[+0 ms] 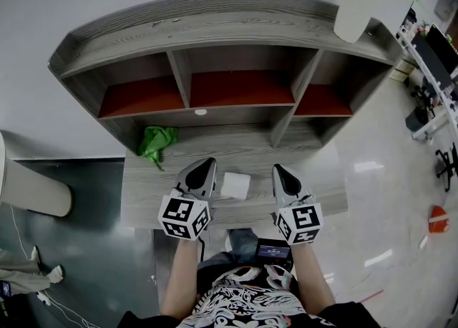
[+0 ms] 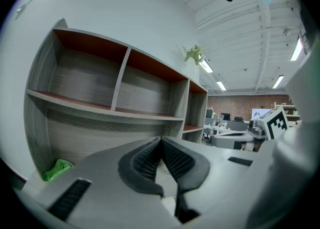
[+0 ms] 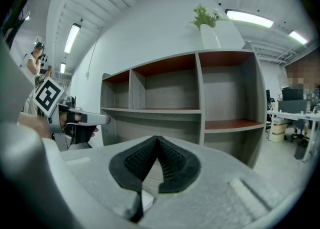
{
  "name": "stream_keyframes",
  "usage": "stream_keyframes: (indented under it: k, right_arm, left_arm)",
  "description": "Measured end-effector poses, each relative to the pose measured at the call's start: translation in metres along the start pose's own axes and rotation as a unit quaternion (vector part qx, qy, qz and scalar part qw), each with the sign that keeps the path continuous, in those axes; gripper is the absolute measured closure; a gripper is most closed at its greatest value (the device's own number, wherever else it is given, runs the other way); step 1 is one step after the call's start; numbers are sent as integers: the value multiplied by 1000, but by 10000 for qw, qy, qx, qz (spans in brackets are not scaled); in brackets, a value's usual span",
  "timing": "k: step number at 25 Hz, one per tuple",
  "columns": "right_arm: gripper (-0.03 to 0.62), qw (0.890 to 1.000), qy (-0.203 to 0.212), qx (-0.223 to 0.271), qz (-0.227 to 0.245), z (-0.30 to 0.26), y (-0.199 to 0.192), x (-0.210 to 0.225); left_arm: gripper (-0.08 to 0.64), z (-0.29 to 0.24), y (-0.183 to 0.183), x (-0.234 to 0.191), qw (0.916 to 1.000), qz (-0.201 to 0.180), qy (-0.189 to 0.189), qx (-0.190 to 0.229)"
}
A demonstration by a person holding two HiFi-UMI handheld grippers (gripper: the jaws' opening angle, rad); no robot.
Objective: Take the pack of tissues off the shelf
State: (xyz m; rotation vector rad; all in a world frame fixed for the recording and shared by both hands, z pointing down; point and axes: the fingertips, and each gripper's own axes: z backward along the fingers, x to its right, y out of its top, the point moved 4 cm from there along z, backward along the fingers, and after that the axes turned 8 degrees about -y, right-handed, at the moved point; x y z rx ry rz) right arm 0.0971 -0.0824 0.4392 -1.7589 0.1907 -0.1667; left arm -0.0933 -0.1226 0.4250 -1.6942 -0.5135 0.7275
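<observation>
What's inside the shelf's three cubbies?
Nothing: all three cubbies of the shelf show bare boards in the right gripper view. In head view its top board covers their upper backs.

The curved grey shelf unit [image 1: 215,15] shows matt, grained wood, its inner boards a smooth red-brown. The white pack of tissues [image 1: 235,185] looks soft and papery. The crumpled green cloth [image 1: 157,140] lies limp, and the pale floor [image 1: 372,176] is glossy.
</observation>
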Motion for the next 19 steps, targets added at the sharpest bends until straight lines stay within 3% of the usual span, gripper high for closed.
stream_keyframes:
  k: [19]
  right_arm:
    - [591, 9999, -49, -100, -43, -5, -9, 9]
  left_arm:
    - [553, -6, -2, -9, 9996, 233, -79, 156]
